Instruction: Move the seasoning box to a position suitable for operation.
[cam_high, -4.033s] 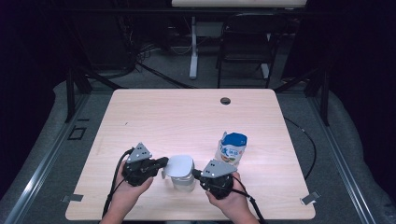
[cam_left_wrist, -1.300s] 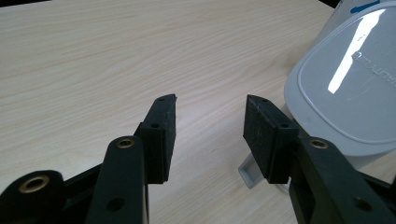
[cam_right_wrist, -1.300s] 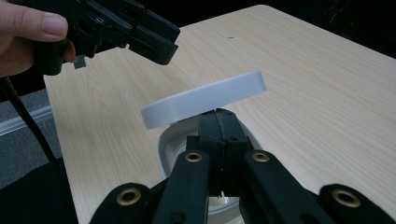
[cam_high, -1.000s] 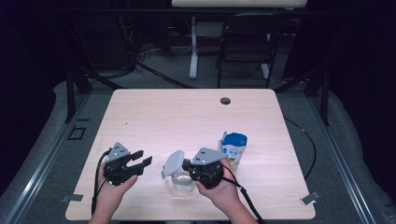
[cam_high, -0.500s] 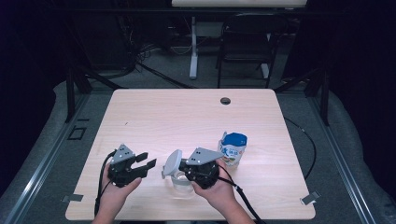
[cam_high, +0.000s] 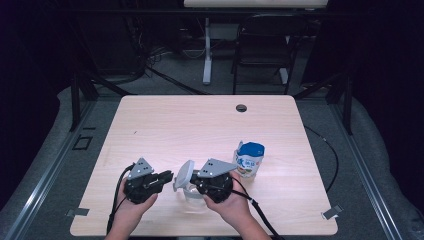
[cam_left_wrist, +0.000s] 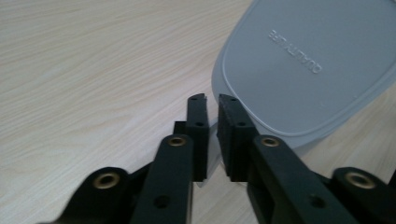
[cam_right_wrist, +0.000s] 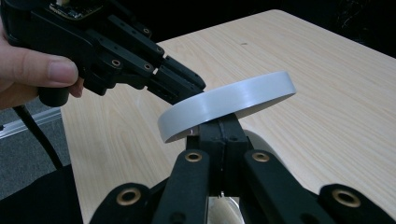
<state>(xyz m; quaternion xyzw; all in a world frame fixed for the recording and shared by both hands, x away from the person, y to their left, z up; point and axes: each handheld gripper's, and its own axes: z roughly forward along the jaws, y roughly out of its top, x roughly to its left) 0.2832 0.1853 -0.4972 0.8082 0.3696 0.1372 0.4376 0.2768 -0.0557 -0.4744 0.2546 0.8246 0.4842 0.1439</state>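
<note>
A grey oval lid (cam_high: 184, 174) is held tilted above the table, over a clear container (cam_high: 192, 198). My right gripper (cam_high: 193, 182) is shut on the lid's near rim; in the right gripper view the lid (cam_right_wrist: 233, 100) stands on edge above its closed jaws (cam_right_wrist: 219, 126). My left gripper (cam_high: 169, 176) has come in from the left, and its jaws have just been closing. In the left gripper view they (cam_left_wrist: 212, 100) stand nearly together, pinching the rim of the lid (cam_left_wrist: 303, 70). The right gripper view shows the left gripper (cam_right_wrist: 194, 86) at the lid's far end.
A white pouch with a blue cap (cam_high: 248, 159) stands just right of my right gripper. The pale wooden table (cam_high: 200, 125) has a dark cable hole (cam_high: 241, 107) near its far edge. A chair and desk legs stand beyond the table.
My left gripper has moved right to the lid and its jaws have gone from wide apart to nearly together on the rim. The right gripper and the lid have stayed put.
</note>
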